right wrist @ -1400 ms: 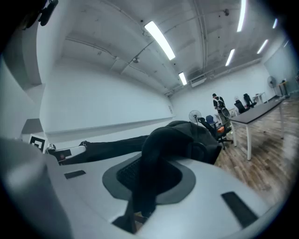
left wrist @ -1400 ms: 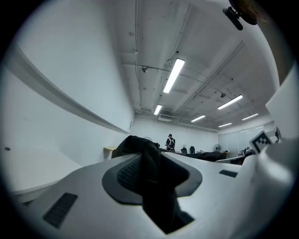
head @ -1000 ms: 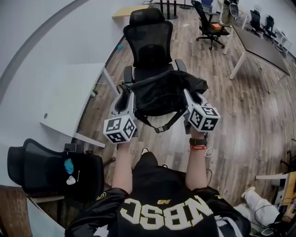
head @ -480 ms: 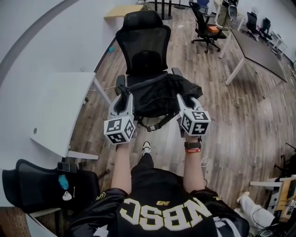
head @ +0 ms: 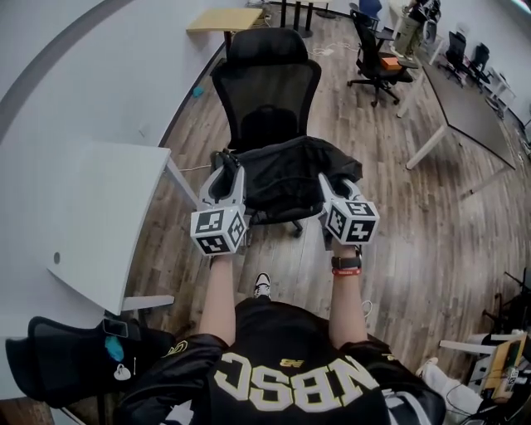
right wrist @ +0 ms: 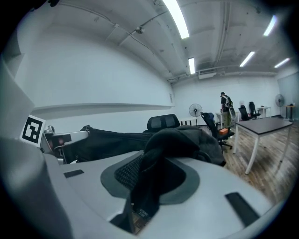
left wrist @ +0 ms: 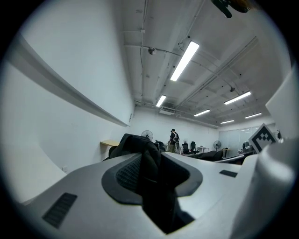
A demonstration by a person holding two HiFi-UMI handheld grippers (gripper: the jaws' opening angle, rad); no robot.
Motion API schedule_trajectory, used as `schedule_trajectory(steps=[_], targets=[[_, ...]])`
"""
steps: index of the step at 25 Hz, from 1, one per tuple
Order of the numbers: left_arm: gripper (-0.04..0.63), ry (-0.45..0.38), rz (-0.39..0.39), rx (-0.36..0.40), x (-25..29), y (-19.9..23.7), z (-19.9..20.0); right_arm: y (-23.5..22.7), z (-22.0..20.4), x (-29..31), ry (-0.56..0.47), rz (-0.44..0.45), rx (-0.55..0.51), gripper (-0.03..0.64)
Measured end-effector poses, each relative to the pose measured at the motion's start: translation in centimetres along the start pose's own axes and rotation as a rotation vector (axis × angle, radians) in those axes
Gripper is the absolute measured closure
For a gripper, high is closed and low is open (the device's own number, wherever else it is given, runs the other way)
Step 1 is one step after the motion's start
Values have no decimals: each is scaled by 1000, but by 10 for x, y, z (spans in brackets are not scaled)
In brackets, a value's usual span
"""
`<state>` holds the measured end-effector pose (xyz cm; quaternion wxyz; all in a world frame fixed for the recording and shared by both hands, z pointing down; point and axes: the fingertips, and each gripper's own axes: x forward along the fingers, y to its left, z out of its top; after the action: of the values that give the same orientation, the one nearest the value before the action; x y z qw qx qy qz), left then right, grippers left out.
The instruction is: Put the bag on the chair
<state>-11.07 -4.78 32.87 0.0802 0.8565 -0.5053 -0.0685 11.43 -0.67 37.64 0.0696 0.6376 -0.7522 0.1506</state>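
A black bag point(head: 290, 170) hangs spread between my two grippers, over the seat of a black mesh office chair point(head: 267, 87). I cannot tell whether it rests on the seat. My left gripper point(head: 227, 170) is shut on the bag's left edge, and black fabric point(left wrist: 150, 179) fills the gap between its jaws. On the bag's right edge my right gripper point(head: 326, 183) is shut, with a bunched fold of fabric point(right wrist: 156, 161) pinched between its jaws. The bag point(right wrist: 112, 137) stretches away to the left gripper in the right gripper view.
A white desk point(head: 95, 220) stands close on the left, its corner near the left gripper. Another black chair point(head: 75, 365) is at the lower left. Farther off are an office chair point(head: 375, 56), a long table point(head: 469, 87) and a wooden table point(head: 224, 18). Wood floor lies to the right.
Both grippers have carried the bag forward onto the area of the chair seat. The strap that hung below the bag is no longer seen dangling.
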Motion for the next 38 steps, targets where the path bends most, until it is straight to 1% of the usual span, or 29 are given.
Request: schedule_trajectory(steps=[2, 9, 16, 20, 23, 28, 34, 38], targets=[[459, 0, -5, -4, 20, 14, 2, -1, 5, 24, 10, 1, 4, 515], [459, -2, -19, -9, 71, 50, 2, 0, 22, 87, -17, -2, 12, 514], [457, 10, -33, -13, 123, 68, -3, -17, 37, 141, -19, -6, 22, 517], [456, 21, -25, -15, 158, 78, -9, -29, 41, 180, -9, 19, 27, 515], [456, 26, -3, -24, 187, 90, -15, -37, 41, 211, 9, 43, 33, 514], [456, 71, 34, -45, 230, 107, -44, -53, 29, 261, 58, 66, 42, 512], [454, 166, 65, -66, 276, 126, -89, -71, 2, 318, 149, 90, 77, 512], [454, 243, 87, -78, 296, 136, -124, -84, -27, 346, 222, 93, 116, 512]])
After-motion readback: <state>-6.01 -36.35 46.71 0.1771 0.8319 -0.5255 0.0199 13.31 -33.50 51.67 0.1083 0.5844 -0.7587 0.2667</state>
